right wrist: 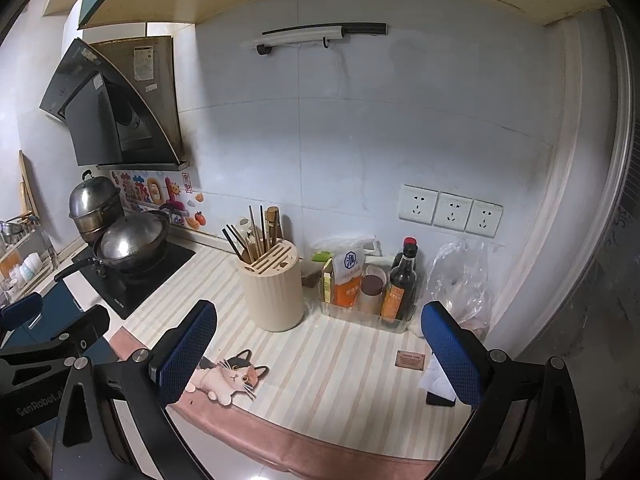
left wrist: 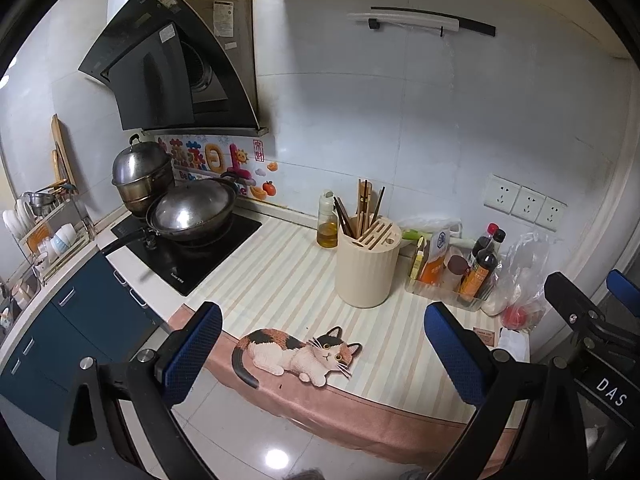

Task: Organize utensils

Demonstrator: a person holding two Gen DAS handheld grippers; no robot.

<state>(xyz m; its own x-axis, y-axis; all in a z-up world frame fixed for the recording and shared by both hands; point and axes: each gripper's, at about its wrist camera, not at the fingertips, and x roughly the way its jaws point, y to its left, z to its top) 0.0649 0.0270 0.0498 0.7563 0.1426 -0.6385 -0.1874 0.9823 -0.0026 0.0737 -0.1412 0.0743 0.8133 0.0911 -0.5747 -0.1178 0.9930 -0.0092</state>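
Observation:
A cream ribbed utensil holder (left wrist: 367,265) (right wrist: 272,289) stands on the striped counter mat (left wrist: 280,280) (right wrist: 340,364). Dark and pale chopsticks (left wrist: 362,210) (right wrist: 252,236) stick up from its left half; its slotted top is otherwise bare. My left gripper (left wrist: 324,354) hangs open over the counter's front edge, well short of the holder, with nothing between its blue pads. My right gripper (right wrist: 320,356) is open too, likewise empty, in front of the holder and to its right. In the left wrist view the right gripper's body (left wrist: 592,320) shows at the right edge.
A wok (left wrist: 192,212) and a lidded steel pot (left wrist: 140,172) sit on the black cooktop (left wrist: 192,256) at left. An oil bottle (left wrist: 327,220) stands behind the holder. A clear tray of sauce bottles (right wrist: 372,300) and a plastic bag (right wrist: 460,276) lie right. A dish rack (left wrist: 44,232) is far left.

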